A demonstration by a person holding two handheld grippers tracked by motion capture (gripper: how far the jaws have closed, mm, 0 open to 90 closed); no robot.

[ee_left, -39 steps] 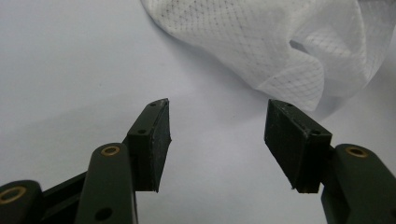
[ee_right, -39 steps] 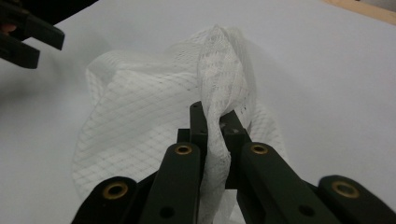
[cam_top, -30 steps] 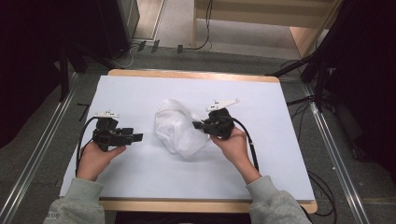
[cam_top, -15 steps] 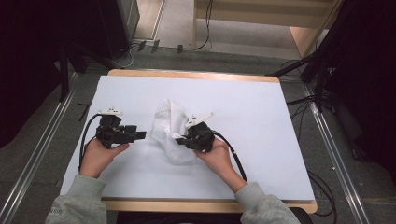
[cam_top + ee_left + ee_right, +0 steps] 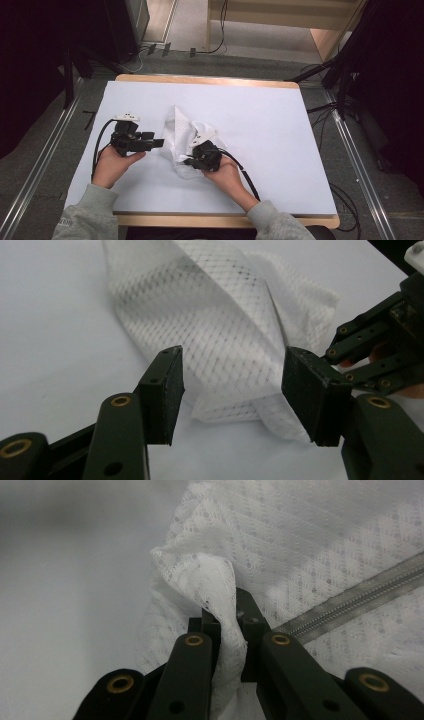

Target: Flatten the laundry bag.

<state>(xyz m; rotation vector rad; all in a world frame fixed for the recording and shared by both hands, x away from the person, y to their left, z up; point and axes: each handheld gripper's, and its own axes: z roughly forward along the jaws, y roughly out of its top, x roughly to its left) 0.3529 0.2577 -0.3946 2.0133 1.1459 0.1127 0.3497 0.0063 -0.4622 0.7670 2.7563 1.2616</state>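
Zipper (image 5: 350,602) beside right tool's (image 5: 227,630) pinch

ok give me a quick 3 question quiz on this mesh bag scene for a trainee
1. True or false: the right claw is shut on a fold of the white mesh bag.
2. How do the left claw's jaws stand? A) shut on the bag B) open, short of the bag C) shut on nothing
3. Fill in: a grey ____ runs across the bag in the right gripper view.

Key: 1 true. 2 B. 3 zipper.
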